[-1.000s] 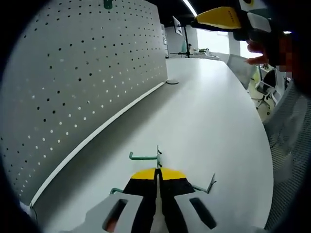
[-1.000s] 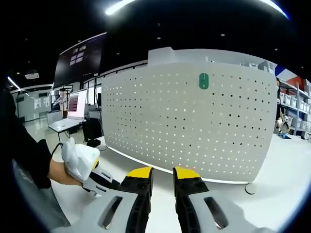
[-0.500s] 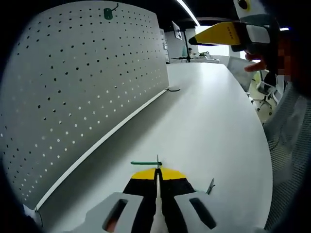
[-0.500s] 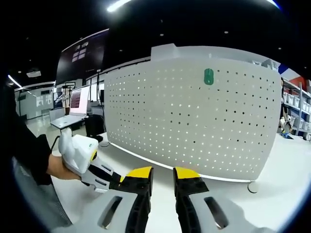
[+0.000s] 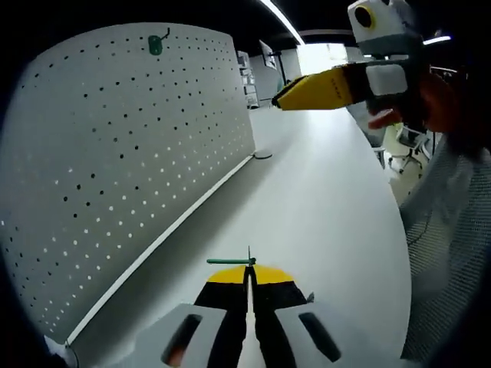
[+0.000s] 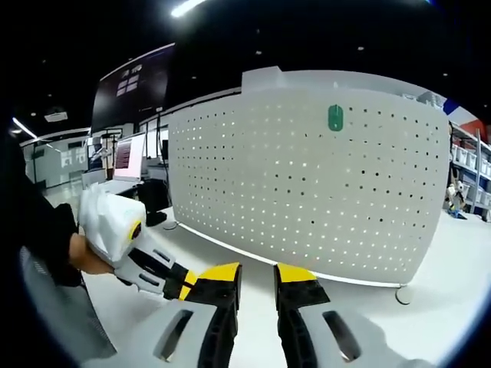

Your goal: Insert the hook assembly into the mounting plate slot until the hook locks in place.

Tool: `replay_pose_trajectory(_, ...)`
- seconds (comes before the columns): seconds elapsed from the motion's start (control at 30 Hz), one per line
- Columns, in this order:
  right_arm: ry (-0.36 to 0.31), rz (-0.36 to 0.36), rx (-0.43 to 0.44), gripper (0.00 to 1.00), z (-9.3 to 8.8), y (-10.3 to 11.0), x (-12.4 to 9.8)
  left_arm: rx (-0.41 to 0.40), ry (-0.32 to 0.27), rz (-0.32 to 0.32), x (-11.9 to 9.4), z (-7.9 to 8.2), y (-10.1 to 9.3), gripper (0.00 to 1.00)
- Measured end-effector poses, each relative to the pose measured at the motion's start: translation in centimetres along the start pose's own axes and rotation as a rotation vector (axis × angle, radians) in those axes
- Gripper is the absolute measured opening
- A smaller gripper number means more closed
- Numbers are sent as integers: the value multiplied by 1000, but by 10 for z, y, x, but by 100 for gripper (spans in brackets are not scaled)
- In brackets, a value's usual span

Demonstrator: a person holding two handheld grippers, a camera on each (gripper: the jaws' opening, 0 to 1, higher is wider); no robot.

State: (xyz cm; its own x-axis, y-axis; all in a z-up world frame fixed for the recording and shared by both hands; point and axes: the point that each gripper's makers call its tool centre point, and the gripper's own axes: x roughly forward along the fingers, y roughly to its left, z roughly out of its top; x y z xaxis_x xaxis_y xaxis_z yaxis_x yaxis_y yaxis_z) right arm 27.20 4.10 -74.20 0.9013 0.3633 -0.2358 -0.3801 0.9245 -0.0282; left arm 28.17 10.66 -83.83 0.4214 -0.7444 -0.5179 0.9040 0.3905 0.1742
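Left gripper (image 5: 247, 270) pinching thin green wire hook (image 5: 230, 261) above white counter (image 5: 322, 207), right gripper (image 6: 255, 270) hovering spread, white perforated pegboard panel (image 6: 307, 192) standing upright, small green oval plate (image 6: 335, 117) sitting near its top

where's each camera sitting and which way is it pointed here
Left gripper view: rides the left gripper, low over the white table, looking along the pegboard; jaws shut on a green hook; the right gripper and a hand show above.
Right gripper view: rides the right gripper, facing the pegboard; jaws open.
Shared: pegboard, table, green peg.
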Motion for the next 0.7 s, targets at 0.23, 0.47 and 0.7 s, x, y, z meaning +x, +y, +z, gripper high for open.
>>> replay_pose_trajectory(0.23,67,88,0,16,-3,23,9,56,-36,-8,-29,27,-17,1)
replay_pose_trajectory(0.47,174,153,-38,15,1,48,18,116,-52,-3,-49,38,-39,1)
replay_pose_trajectory(0.7,349,192,-29,12,-22,63,17,183,-56,14,-58,43,-53,1)
